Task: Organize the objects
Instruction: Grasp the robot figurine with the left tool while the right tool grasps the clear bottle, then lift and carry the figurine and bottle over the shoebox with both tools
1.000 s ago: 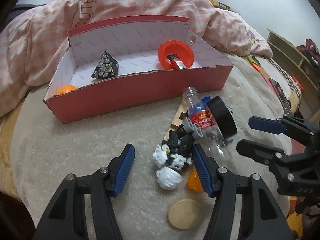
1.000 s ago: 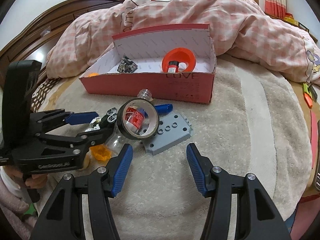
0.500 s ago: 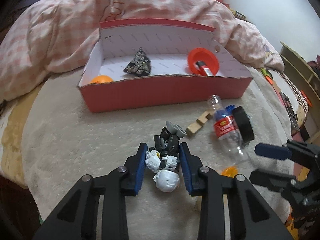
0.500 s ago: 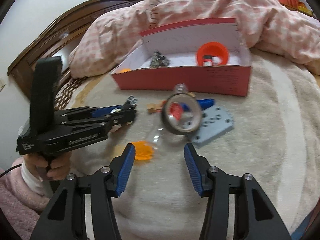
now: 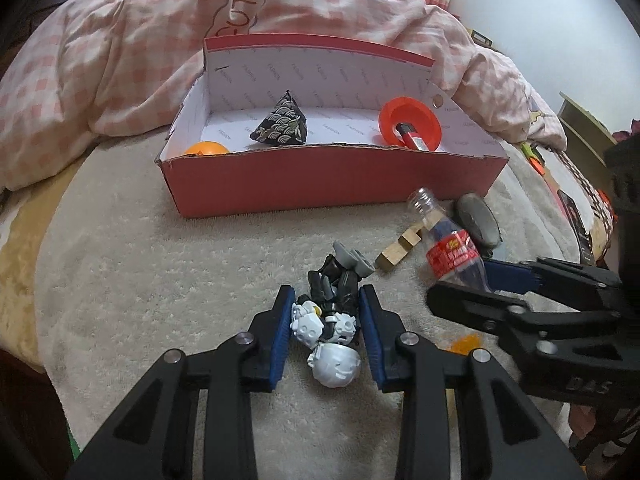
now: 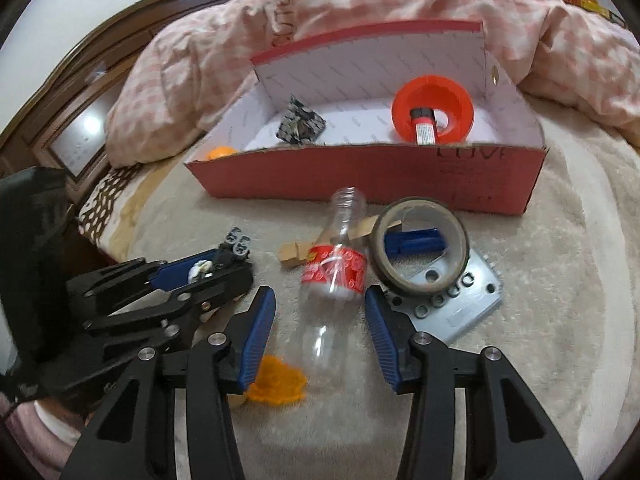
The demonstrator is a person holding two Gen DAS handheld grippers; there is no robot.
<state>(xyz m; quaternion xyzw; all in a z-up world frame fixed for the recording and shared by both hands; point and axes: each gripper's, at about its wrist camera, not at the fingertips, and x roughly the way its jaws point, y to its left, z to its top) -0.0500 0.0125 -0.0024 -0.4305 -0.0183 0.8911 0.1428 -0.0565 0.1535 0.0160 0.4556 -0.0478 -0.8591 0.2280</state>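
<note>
Toy robot gripped, bottle framed, both in front of the red box (image 5: 332,184).
Left gripper (image 5: 326,322) jaws clamp the toy robot (image 5: 332,320); right gripper (image 6: 320,320) jaws stand apart around the clear bottle (image 6: 334,276), whose base is blurred.

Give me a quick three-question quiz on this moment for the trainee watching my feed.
1. True or false: the left gripper has its pads against the robot figure.
2. Which thing lies between the open fingers of the right gripper? A) tape roll B) plastic bottle C) grey plate
3. Name the three kinds of items already inside the red box.

Key:
1. True.
2. B; the fingers flank it, not yet closed.
3. An orange ball, a patterned pyramid pouch, and an orange ring with a small tube through it.
</note>
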